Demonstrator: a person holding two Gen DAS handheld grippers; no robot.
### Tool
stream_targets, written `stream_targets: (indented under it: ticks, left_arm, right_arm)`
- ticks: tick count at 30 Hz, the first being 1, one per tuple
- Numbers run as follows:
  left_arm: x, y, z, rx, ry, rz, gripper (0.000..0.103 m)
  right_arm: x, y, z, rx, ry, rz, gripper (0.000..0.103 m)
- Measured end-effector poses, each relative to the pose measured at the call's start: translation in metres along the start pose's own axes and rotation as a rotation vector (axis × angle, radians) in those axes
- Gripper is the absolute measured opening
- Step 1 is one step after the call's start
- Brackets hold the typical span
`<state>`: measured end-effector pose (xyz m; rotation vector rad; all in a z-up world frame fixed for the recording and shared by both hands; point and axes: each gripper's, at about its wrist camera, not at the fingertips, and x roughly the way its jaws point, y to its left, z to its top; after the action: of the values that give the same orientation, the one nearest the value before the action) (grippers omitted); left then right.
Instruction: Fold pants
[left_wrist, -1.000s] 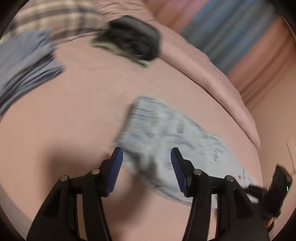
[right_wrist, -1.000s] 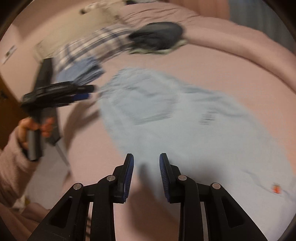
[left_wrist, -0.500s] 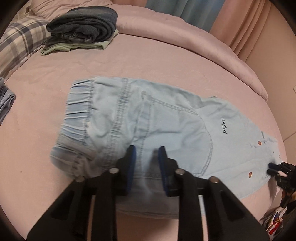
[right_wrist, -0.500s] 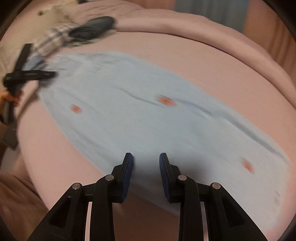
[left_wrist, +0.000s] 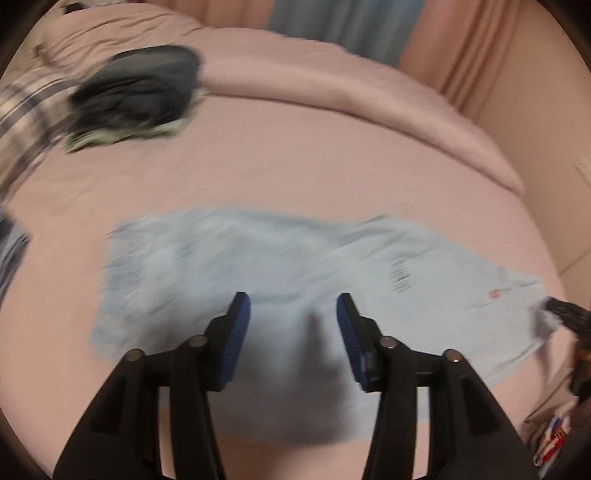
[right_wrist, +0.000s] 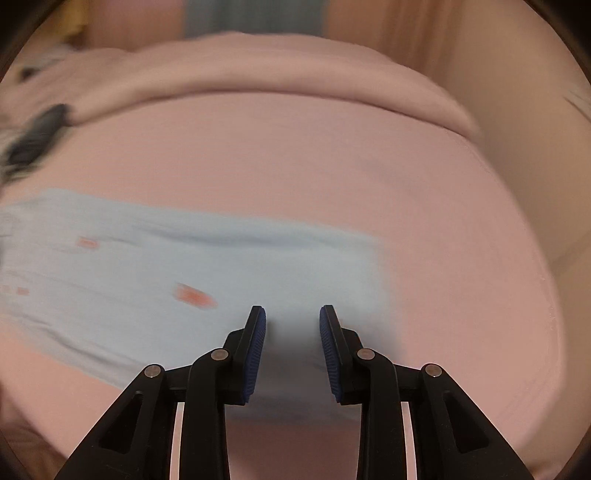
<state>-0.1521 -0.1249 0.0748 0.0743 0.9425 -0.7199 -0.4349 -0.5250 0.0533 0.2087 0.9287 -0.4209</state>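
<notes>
Pants lie flat on the pink bed, folded clothes at ten o'clock; left gripper, jaws just reopened, and right gripper hover empty, so grip cuff and waistband edges squarely.

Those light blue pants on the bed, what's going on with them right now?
A person with a gripper in each hand is setting up to fold the light blue pants, which lie spread flat on the pink bed. The left gripper, whose jaws have just been opening, and the right gripper both hover open above the fabric, nothing held.
</notes>
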Motion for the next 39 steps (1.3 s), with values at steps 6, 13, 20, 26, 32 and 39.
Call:
stream_targets:
  ticks: [6, 13, 20, 26, 32, 39]
  left_arm:
    - [0.045, -0.039, 0.026, 0.119, 0.074, -0.007, 0.057]
    - [0.070, -0.018, 0.046, 0.209, 0.088, 0.083, 0.056]
    - [0.078, 0.017, 0.029, 0.190, 0.109, 0.067, 0.056]
    - [0.075, 0.016, 0.025, 0.205, 0.089, 0.039, 0.055]
    - [0.076, 0.019, 0.024, 0.205, 0.065, 0.020, 0.055]
    - [0.077, 0.013, 0.025, 0.219, 0.075, 0.059, 0.055]
  right_arm:
    - [0.050, 0.110, 0.064, -0.155, 0.017, 0.331, 0.032]
    - [0.076, 0.198, 0.114, -0.224, 0.068, 0.613, 0.038]
    - [0.135, 0.252, 0.154, -0.048, 0.230, 0.744, 0.038]
    - [0.159, 0.275, 0.147, -0.029, 0.439, 0.838, 0.037]
    - [0.157, 0.277, 0.159, -0.094, 0.362, 0.765, 0.008]
    - [0.161, 0.254, 0.159, 0.001, 0.280, 0.665, 0.005]
